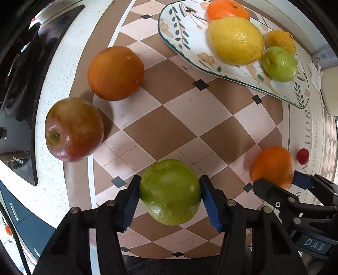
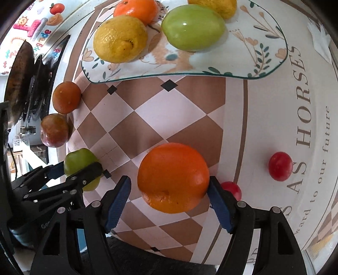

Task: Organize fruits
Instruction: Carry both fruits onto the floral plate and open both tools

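My left gripper [image 1: 170,184] is shut on a green apple [image 1: 169,194], with both blue pads pressed against its sides over the checkered mat [image 1: 169,127]. My right gripper [image 2: 169,182] stands open around an orange [image 2: 173,175]: the right pad is at its skin and the left pad is a little clear of it. A floral plate [image 1: 181,31] at the back holds a lemon [image 1: 234,40], a mandarin [image 1: 227,9], a green fruit [image 1: 278,63] and a small yellow one [image 1: 280,41]. Another orange [image 1: 115,73] and a red apple [image 1: 74,129] lie loose at the left.
Two small red fruits [image 2: 280,166] [image 2: 232,188] lie on the lettered part of the mat, right of the orange. A black cooktop [image 1: 19,84] with a dark pan [image 2: 19,76] borders the counter on the left. The two grippers are close side by side.
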{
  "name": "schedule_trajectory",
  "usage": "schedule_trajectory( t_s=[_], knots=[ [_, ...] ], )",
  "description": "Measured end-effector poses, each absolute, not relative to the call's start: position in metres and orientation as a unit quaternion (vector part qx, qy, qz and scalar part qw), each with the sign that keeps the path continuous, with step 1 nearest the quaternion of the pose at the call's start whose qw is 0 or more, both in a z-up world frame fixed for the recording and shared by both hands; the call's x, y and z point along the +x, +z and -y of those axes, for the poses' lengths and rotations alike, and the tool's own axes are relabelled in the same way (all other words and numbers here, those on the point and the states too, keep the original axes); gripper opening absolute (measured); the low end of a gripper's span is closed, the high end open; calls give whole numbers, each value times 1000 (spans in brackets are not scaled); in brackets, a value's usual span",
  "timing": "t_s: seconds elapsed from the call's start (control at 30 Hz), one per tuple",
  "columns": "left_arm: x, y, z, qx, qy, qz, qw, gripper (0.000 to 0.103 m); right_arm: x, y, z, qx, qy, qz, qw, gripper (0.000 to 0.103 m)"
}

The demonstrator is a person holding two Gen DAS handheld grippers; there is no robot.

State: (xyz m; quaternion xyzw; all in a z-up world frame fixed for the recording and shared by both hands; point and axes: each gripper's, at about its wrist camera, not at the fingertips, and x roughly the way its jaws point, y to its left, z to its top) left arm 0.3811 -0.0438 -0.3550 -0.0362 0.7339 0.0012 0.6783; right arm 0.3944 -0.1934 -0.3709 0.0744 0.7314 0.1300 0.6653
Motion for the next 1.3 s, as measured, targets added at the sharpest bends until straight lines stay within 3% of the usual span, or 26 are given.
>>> schedule_trajectory(
  t_s=[0.07, 0.3, 0.5, 0.73, 1.07, 1.3],
  knots=[
    [380, -354, 46, -33, 1, -731, 682, 53, 395, -373, 190, 65, 127, -724, 675, 68],
    [381, -349, 51, -44, -5, -728, 684, 53, 392, -372, 195, 71, 130, -716, 682, 67],
    [393, -298, 47, -78, -32, -703, 706, 53, 401, -334, 225, 137, 142, -687, 700, 67],
    [465, -248, 39, -77, -40, -665, 742, 53, 455, -306, 272, 171, 104, -647, 736, 67],
    [559, -282, 25, -30, -14, -699, 714, 54, 524, -328, 311, 154, 54, -658, 735, 67],
    [577, -315, 28, -34, -18, -730, 682, 54, 538, -341, 307, 142, 45, -672, 726, 68]
  ],
)
